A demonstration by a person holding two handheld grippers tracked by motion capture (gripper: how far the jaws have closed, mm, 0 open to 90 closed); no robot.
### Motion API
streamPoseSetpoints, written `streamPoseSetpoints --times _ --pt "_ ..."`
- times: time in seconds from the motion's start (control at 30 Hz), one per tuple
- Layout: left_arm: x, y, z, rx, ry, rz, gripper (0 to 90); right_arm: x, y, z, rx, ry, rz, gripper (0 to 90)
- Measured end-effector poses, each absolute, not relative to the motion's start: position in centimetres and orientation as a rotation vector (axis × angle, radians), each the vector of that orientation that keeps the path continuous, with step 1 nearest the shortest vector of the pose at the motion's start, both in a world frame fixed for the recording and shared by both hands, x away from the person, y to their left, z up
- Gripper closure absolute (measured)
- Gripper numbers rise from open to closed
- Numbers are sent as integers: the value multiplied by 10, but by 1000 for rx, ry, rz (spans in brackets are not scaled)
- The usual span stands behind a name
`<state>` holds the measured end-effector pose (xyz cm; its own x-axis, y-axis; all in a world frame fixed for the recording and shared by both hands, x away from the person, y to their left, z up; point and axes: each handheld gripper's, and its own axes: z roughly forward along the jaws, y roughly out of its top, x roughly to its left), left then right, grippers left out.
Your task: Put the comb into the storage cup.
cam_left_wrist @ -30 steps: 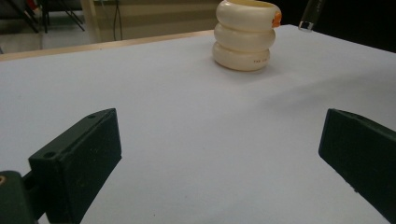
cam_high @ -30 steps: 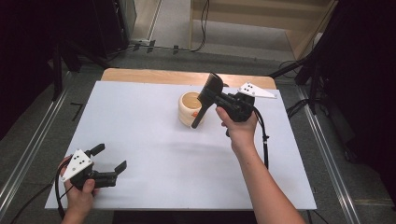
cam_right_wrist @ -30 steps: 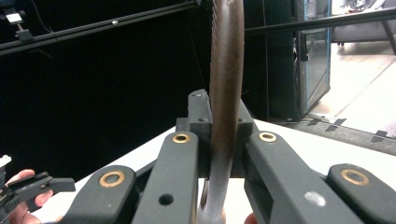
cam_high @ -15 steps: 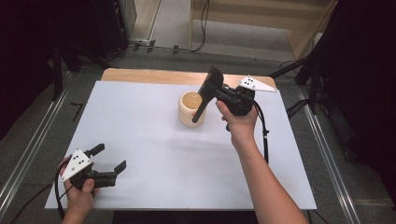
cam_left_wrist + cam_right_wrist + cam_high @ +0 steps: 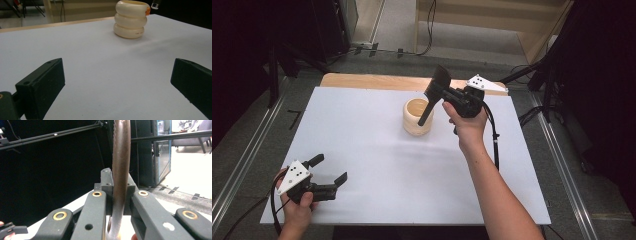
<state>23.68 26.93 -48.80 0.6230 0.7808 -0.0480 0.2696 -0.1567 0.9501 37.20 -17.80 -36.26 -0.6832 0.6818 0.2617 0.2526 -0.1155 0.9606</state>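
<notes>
Here your right gripper (image 5: 439, 90) fingers clamp the spatula (image 5: 427, 111), handle angled into the holder (image 5: 418, 117); left gripper (image 5: 328, 172) fingers wide, resting near-left.

The white tabletop (image 5: 362, 130) is evenly and brightly lit from above; the surroundings are left dark. Soft, faint shadows are cast beside the ringed cream holder (image 5: 130, 18). In the left gripper view, the near jaws are rendered slightly soft. In the right gripper view, the brown handle (image 5: 121, 170) is blurred by closeness, and the background at right is overexposed.
</notes>
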Motion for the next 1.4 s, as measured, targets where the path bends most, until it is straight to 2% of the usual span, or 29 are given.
streamPoseSetpoints --times 0.97,1.4 --pt "236 270 -488 1715 864 564 0 393 -176 -350 1032 1811 1810 831" --pt "236 270 -488 1713 868 564 0 401 -172 -355 1045 1790 1772 831"
